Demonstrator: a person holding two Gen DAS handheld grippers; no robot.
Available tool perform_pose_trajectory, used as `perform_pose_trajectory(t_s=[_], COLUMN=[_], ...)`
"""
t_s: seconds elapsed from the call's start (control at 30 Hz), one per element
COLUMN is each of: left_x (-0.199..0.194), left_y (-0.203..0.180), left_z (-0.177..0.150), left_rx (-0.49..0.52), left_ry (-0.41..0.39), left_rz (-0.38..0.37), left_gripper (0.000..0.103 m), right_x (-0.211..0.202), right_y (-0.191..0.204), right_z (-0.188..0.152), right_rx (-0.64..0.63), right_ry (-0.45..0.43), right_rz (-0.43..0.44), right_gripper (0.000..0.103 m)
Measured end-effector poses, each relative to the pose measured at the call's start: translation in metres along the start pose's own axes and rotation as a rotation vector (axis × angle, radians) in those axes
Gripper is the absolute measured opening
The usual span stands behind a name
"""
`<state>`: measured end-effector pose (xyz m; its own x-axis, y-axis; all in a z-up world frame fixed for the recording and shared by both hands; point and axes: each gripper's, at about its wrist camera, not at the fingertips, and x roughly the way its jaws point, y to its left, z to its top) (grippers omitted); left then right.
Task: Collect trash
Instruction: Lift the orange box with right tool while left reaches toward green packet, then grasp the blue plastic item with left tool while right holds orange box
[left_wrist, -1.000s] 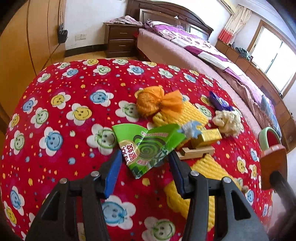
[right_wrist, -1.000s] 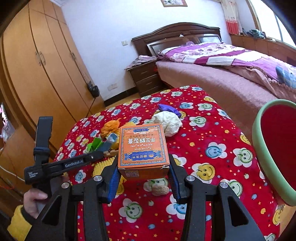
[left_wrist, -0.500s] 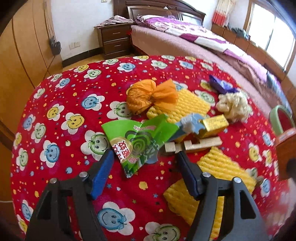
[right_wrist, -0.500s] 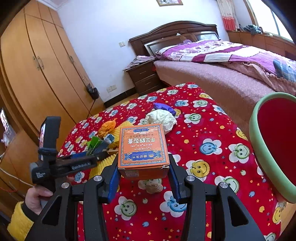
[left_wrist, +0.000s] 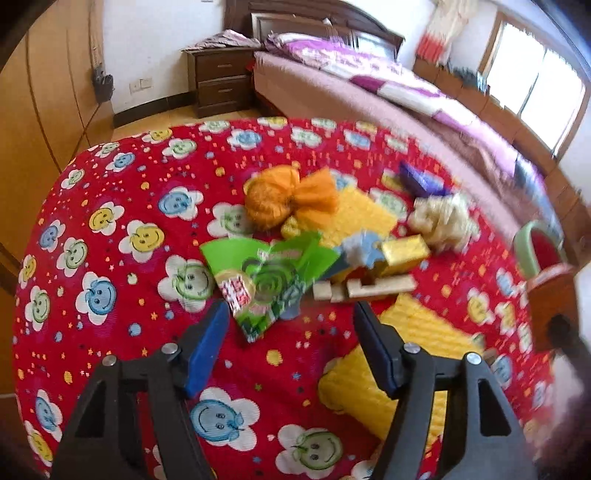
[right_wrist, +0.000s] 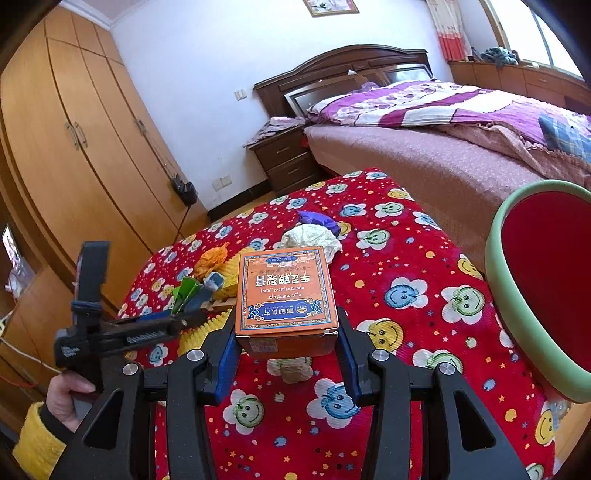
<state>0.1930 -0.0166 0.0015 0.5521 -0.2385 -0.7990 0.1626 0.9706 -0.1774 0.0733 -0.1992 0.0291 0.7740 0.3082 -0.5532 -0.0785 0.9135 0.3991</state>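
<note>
Box (orange) sits clamped in right gripper near the bin; left gripper, closing, empty, hovers near green wrapper.

Daylight is pouring in from the windows at the far right, blowing them out to white glare and leaving both views bright. The left wrist view is smearing with motion blur across the bed and counter cloth; the right wrist view is staying sharp. Fisheye distortion is bending the wardrobe, and dark vignetting is closing the corners.
</note>
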Motion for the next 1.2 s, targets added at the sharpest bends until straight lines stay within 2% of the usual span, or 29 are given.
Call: perform_pose_trajectory(t_s=[0.13,0.4,0.47,0.53,0.6,0.7,0.73,0.77,0.87,1.1,1.17,1.2], left_x=[-0.003,0.019,0.017,0.017,0.017,0.011,0.008,0.005,-0.005,-0.024,-0.025,-0.024], left_y=[0.009,0.027,0.028,0.029,0.03,0.031,0.03,0.028,0.02,0.006,0.008,0.01], left_z=[0.009,0.016,0.016,0.015,0.014,0.011,0.01,0.008,0.004,-0.003,0.001,0.003], left_rx=[-0.055,-0.155,-0.163,-0.166,-0.171,-0.175,-0.169,-0.159,-0.136,-0.085,-0.085,-0.091], left_ry=[-0.051,-0.051,-0.072,-0.068,-0.064,-0.075,-0.083,-0.092,-0.117,-0.148,-0.153,-0.149], left_rz=[-0.007,-0.027,-0.02,-0.011,-0.025,-0.042,-0.04,-0.041,-0.054,-0.013,0.021,0.033], left_gripper=[0.07,0.07,0.063,0.04,0.026,0.019,0.01,0.005,0.004,0.004,0.012,0.026], right_x=[0.002,0.003,0.004,0.005,0.005,0.005,0.005,0.005,0.004,-0.003,-0.004,-0.004], right_y=[-0.003,-0.009,-0.01,-0.011,-0.012,-0.012,-0.013,-0.013,-0.013,-0.012,-0.012,-0.012], right_z=[0.0,0.0,0.0,-0.001,-0.001,-0.002,-0.002,-0.002,-0.002,-0.003,-0.004,-0.004], right_rx=[0.003,0.005,0.005,0.008,0.011,0.013,0.013,0.013,0.012,0.013,0.013,0.014], right_ry=[0.005,0.012,0.015,0.018,0.019,0.019,0.019,0.019,0.018,0.011,0.01,0.01], right_rz=[0.0,-0.008,-0.012,-0.013,-0.014,-0.015,-0.015,-0.015,-0.015,-0.013,-0.013,-0.013], right_gripper=[0.048,0.048,0.048,0.048,0.048,0.048,0.048,0.048,0.048,0.048,0.048,0.048])
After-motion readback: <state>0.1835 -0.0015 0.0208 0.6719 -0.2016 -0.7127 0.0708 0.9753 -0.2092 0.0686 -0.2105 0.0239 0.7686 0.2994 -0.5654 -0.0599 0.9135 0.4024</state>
